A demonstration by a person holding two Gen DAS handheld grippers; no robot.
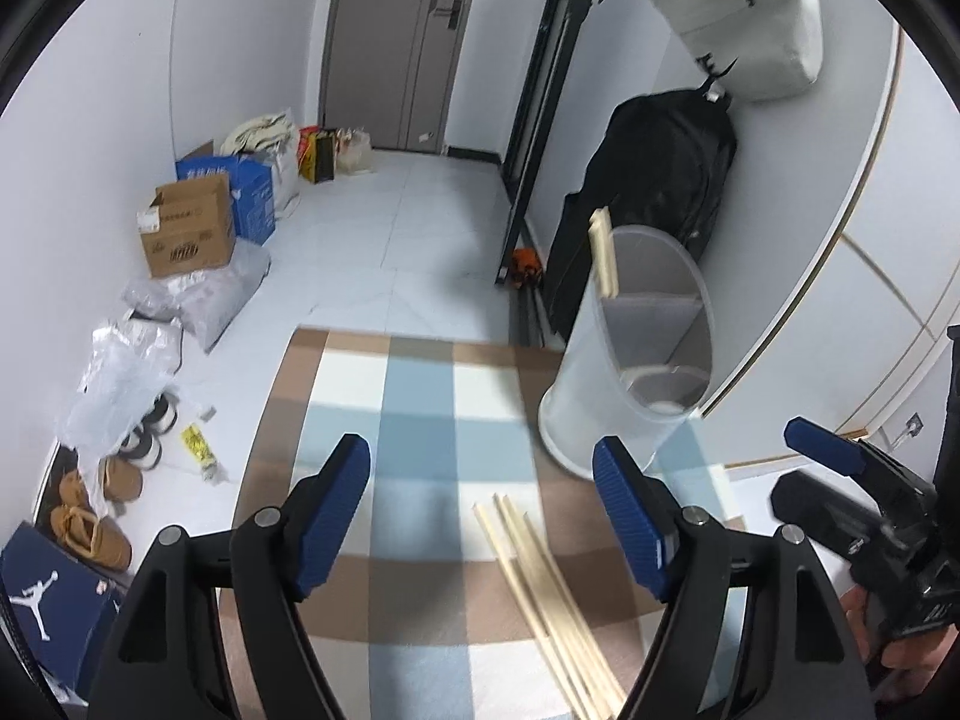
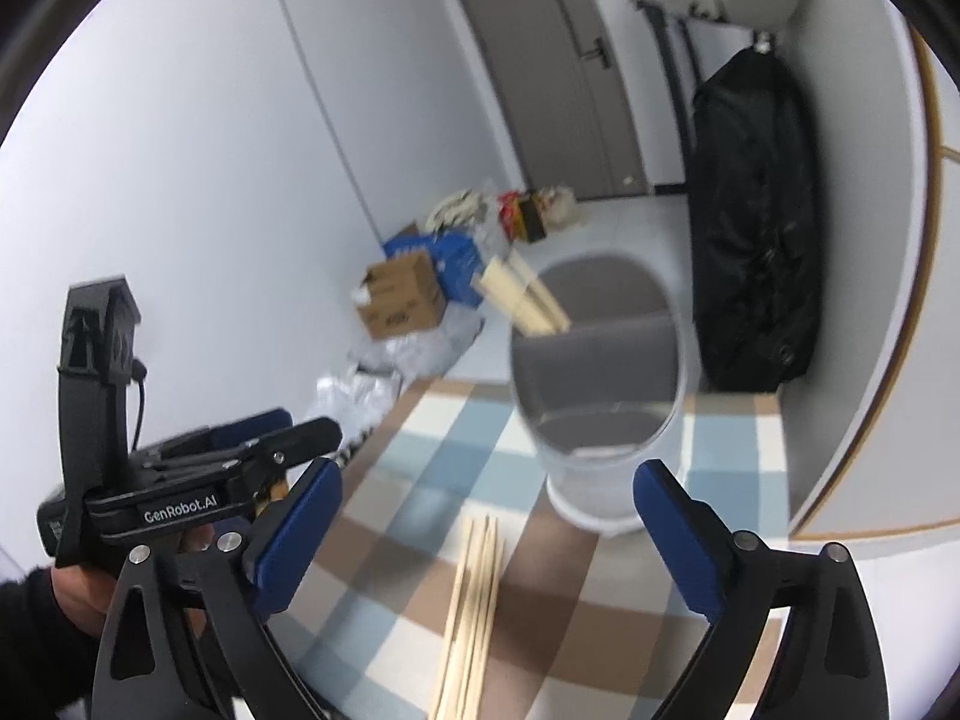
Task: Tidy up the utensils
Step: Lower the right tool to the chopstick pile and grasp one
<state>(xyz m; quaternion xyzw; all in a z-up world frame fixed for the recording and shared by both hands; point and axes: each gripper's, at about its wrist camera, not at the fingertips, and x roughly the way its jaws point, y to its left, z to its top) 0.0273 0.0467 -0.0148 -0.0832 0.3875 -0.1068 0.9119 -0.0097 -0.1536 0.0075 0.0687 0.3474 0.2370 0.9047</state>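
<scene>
A clear plastic utensil holder (image 1: 636,354) with grey dividers stands on the checked cloth (image 1: 420,420); chopsticks (image 1: 605,252) stick out of its left compartment. It also shows in the right wrist view (image 2: 600,384), with the same chopsticks (image 2: 522,300). Several loose wooden chopsticks (image 1: 552,594) lie on the cloth in front of the holder, also in the right wrist view (image 2: 474,606). My left gripper (image 1: 480,516) is open and empty above the cloth, left of the loose chopsticks. My right gripper (image 2: 486,540) is open and empty above them.
The right gripper (image 1: 864,480) shows at the left wrist view's right edge; the left gripper (image 2: 228,462) shows at the right wrist view's left. Cardboard boxes (image 1: 186,234), bags and shoes (image 1: 90,516) line the floor at left. A black coat (image 1: 654,204) hangs behind the holder.
</scene>
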